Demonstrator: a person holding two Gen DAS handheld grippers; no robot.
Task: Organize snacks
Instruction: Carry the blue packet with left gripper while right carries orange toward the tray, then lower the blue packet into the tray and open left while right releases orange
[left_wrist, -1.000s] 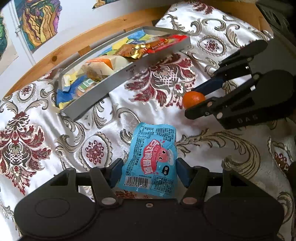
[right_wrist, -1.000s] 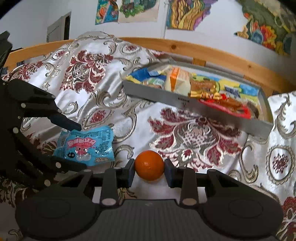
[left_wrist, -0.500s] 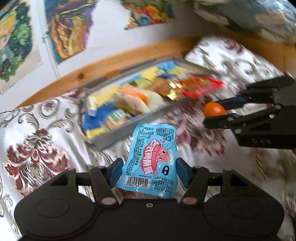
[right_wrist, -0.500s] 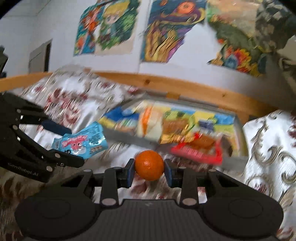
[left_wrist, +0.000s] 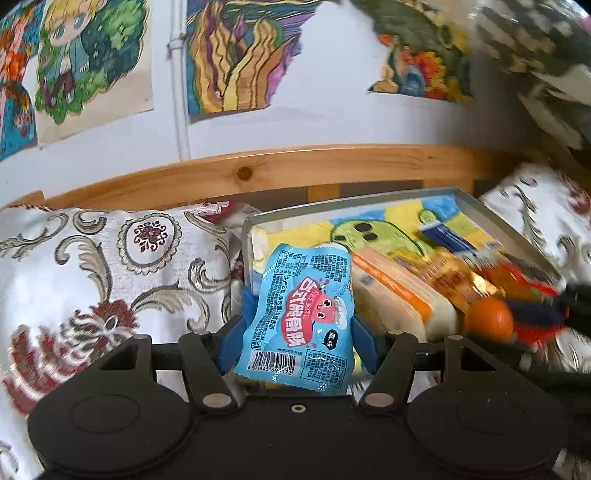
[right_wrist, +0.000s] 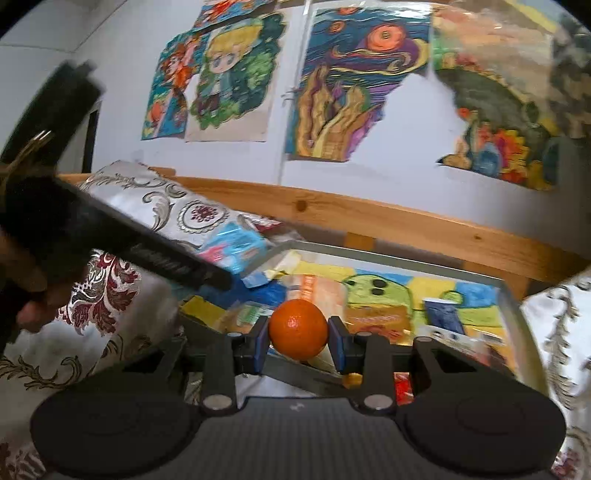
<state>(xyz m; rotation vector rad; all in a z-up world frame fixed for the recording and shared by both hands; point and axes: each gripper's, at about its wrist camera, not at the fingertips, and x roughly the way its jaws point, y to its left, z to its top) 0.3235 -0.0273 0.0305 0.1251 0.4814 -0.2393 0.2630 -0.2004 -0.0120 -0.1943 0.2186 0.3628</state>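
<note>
Over the tray (left_wrist: 517, 236), both hand-held grippers now carry packet (left_wrist: 301, 317) and orange (right_wrist: 298, 329).

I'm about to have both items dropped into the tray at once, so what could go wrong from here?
1. The orange is round and pinched only at its sides by the right gripper; released, it may roll off the piled packets.
2. The grey tray looks crowded, so the blue snack packet in the left gripper may land on its rim.
3. The two grippers are close together over the tray and could collide.
</note>
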